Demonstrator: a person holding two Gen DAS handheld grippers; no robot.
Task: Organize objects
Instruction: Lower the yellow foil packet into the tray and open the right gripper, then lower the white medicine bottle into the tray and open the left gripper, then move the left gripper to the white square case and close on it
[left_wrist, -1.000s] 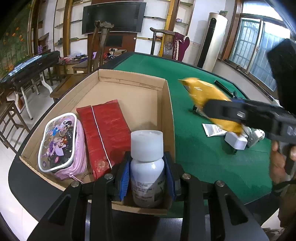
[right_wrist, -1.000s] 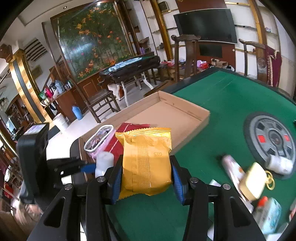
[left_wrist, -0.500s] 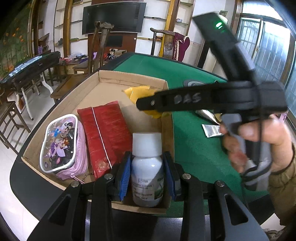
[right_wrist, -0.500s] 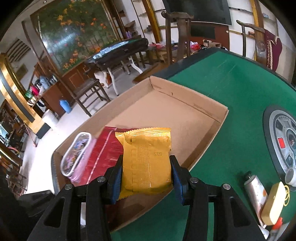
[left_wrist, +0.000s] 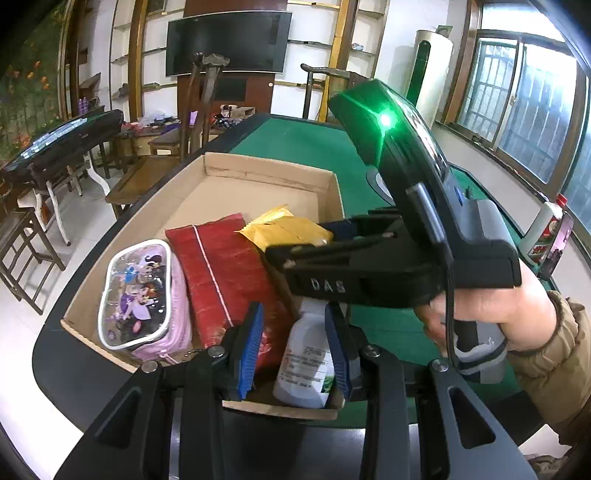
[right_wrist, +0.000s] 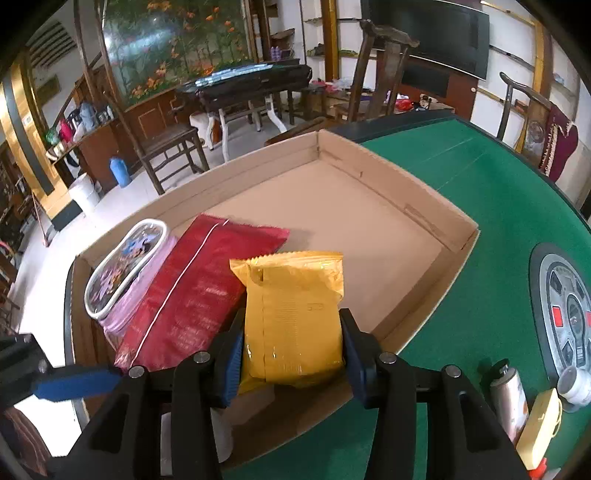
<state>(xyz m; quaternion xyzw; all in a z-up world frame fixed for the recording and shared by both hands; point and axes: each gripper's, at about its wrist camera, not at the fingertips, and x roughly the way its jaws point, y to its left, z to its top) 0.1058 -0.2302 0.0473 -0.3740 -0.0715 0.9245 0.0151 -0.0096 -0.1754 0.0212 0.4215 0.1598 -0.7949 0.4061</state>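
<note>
Lowering a crinkled yellow foil snack packet (right_wrist: 293, 321) into the shallow brown cardboard box (right_wrist: 436, 221) on the green felt table (right_wrist: 491, 206).

Right gripper (right_wrist: 291, 354) opening, blue pads flanking the packet, contact at the pads too close to call; packet inside the box beside a flat red foil pouch (right_wrist: 199, 295), overlapping its edge. Left gripper (left_wrist: 293, 349) low at the box's near corner, jaws spread either side of a white plastic bottle (left_wrist: 306, 363), right pad touching it, left pad apart; bottle tilted inside the box. Pink cartoon-print zip pouch (left_wrist: 142, 299) against the red pouch's other side. Loose small items (right_wrist: 517, 402) on the felt outside.
</note>
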